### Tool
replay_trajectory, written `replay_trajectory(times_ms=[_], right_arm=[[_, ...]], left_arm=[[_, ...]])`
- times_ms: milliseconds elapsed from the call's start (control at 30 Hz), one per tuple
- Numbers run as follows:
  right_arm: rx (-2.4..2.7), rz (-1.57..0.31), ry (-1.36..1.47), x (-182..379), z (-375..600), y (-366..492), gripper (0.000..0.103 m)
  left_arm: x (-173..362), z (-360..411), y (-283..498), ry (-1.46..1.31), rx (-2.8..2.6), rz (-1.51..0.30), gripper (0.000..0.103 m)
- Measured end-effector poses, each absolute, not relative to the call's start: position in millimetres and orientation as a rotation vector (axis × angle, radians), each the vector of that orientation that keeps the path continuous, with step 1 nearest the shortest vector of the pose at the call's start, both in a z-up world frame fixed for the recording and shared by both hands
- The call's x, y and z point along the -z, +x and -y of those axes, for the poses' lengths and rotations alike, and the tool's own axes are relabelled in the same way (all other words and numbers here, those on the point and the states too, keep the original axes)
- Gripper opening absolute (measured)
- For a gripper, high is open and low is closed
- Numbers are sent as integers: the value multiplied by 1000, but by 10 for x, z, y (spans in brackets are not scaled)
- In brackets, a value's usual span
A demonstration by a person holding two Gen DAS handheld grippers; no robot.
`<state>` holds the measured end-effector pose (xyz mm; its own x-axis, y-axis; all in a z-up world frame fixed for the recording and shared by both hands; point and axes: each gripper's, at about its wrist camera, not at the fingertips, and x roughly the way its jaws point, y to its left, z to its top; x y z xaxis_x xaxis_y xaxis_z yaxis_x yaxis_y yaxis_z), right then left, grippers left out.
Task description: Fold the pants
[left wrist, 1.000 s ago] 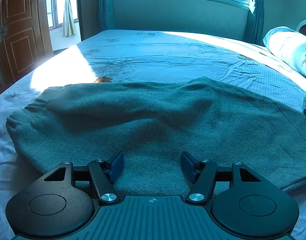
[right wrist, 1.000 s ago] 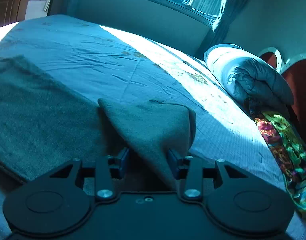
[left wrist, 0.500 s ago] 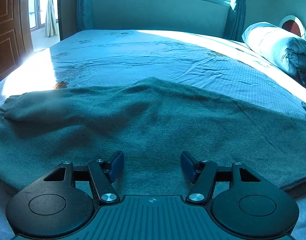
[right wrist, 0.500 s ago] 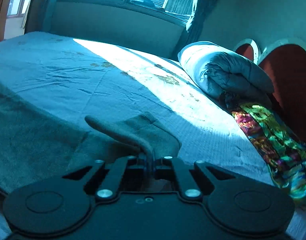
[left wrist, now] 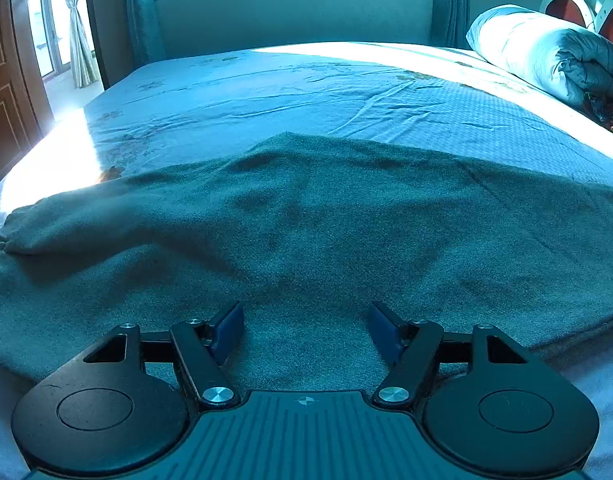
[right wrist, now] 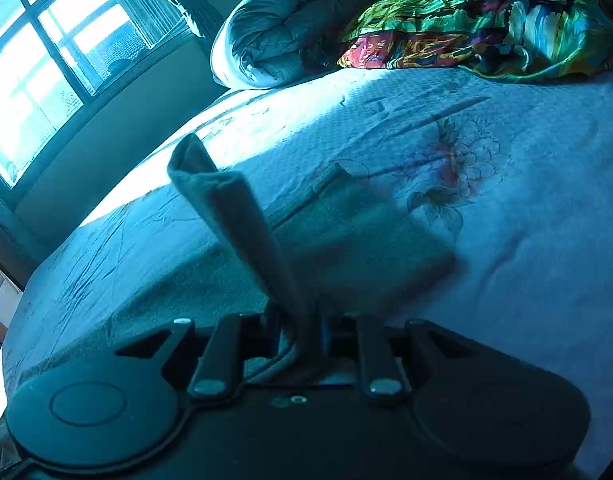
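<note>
Dark green pants (left wrist: 306, 232) lie spread across the near part of the bed. My left gripper (left wrist: 305, 330) is open, low over the near edge of the pants, holding nothing. In the right wrist view my right gripper (right wrist: 300, 330) is shut on a fold of the pants (right wrist: 234, 216), which stands up from the jaws as a narrow ridge. The rest of that end of the pants (right wrist: 358, 236) lies flat on the bed beyond the gripper, partly blurred.
The bed (left wrist: 306, 92) has a light blue sheet with a flower print (right wrist: 454, 168). A rolled grey duvet (right wrist: 290, 36) and a colourful cloth (right wrist: 486, 24) lie at the head end. A window (right wrist: 38, 68) and a wooden door (left wrist: 6, 92) border the room.
My right gripper closed on the pants' edge, lifted it and swung round toward the head of the bed. My left gripper stayed open and shifted right along the pants.
</note>
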<state>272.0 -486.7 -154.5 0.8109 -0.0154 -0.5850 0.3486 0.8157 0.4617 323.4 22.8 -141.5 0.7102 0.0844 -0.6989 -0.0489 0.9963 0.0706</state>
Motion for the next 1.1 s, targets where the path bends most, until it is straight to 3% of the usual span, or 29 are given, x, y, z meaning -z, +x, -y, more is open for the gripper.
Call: replay_trajectory(times_ms=[400, 533, 633, 800, 933, 1000, 1033, 1100], right_arm=[[180, -618, 580, 1535, 4902, 2750, 13], [180, -617, 606, 1582, 4936, 2768, 11], [180, -617, 590, 1551, 4939, 2771, 0], [145, -505, 542, 1187, 4889, 2570, 0], [211, -676, 575, 1537, 5021, 2757, 0], [205, -663, 605, 1568, 5049, 2706, 0], [226, -626, 593, 1474, 5007, 2615, 12], [204, -574, 565, 1309, 4859, 2468, 14]], left_arm=[[1400, -99, 3100, 245, -182, -736, 71], [1381, -133, 3141, 239, -197, -749, 78], [1368, -171, 3151, 229, -195, -749, 81], [1250, -225, 3033, 197, -168, -713, 81], [1331, -227, 3039, 229, -153, -745, 81], [1320, -258, 3031, 213, -154, -750, 81], [1308, -268, 3016, 217, -158, -745, 81], [1283, -302, 2974, 233, -184, -722, 81]])
